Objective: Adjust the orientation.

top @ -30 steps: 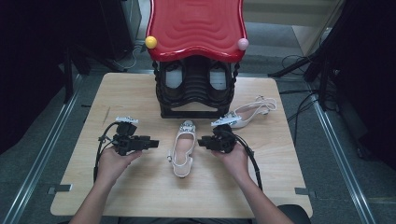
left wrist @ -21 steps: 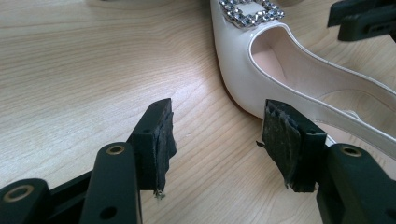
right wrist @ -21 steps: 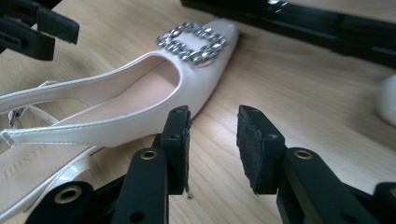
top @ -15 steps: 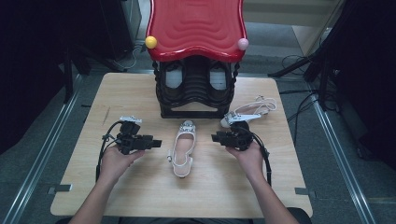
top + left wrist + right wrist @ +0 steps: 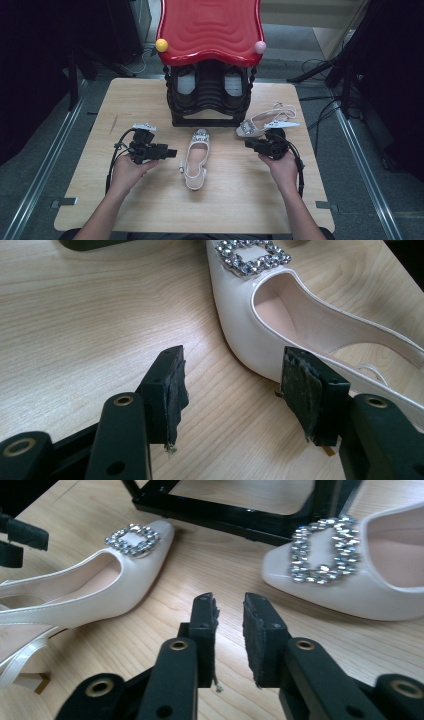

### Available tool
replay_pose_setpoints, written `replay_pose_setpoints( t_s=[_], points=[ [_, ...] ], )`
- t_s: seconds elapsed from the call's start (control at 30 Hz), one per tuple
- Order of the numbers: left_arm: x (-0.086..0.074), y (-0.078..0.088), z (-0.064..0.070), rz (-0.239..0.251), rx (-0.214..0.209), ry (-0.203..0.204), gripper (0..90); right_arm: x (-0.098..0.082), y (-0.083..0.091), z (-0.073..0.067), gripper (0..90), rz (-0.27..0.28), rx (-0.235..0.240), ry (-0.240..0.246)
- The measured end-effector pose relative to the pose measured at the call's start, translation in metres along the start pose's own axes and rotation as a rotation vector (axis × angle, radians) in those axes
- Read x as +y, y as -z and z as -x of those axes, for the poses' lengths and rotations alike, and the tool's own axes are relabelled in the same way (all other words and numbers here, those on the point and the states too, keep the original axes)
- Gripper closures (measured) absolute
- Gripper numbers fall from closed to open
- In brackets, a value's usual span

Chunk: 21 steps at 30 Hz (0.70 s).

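Note:
Two white slingback shoes with rhinestone buckles lie on the wooden table. One shoe [image 5: 196, 159] [image 5: 300, 315] [image 5: 100, 580] is in the middle, toe toward the rack. The other [image 5: 265, 122] [image 5: 350, 570] lies at the right. My left gripper [image 5: 172, 152] [image 5: 235, 385] stands open just left of the middle shoe, its right pad [image 5: 305, 390] close beside the shoe's side. My right gripper [image 5: 248, 144] [image 5: 230, 630] points between the two shoes, below the right shoe's toe. Its jaws have just been closing; a narrow gap stays between them, with nothing in it.
A black shoe rack [image 5: 210, 100] [image 5: 225, 510] with a red wavy top [image 5: 210, 30] stands at the back middle of the table [image 5: 225, 210]. Cables trail from both grippers. Dark floor and metal rails lie past the table's left and right edges.
My right hand has moved rightward, away from the middle shoe and toward the right shoe. The left hand and both shoes have stayed where they were.

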<state>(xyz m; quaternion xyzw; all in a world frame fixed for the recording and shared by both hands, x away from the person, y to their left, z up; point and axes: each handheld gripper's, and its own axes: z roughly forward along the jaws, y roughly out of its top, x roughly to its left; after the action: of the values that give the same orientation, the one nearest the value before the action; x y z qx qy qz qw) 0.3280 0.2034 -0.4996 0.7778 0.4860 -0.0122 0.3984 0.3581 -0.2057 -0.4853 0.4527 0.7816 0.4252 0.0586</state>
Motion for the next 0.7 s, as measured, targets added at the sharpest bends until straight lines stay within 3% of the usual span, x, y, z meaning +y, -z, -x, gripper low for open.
replay_pose_setpoints(
  t_s=[0.27,0.57,0.7],
  points=[
    [0.002,-0.003,0.001,-0.007,-0.008,-0.019,43.4,0.007,0.013,0.014,86.3,0.035,-0.021,-0.028],
    [0.002,-0.003,0.001,-0.013,-0.006,-0.021,43.5,0.022,0.019,0.049,90.0,0.052,-0.095,-0.084],
    [0.002,-0.003,0.001,-0.014,-0.003,-0.020,43.4,0.030,0.012,0.060,90.0,0.045,-0.115,-0.087]
  ],
)
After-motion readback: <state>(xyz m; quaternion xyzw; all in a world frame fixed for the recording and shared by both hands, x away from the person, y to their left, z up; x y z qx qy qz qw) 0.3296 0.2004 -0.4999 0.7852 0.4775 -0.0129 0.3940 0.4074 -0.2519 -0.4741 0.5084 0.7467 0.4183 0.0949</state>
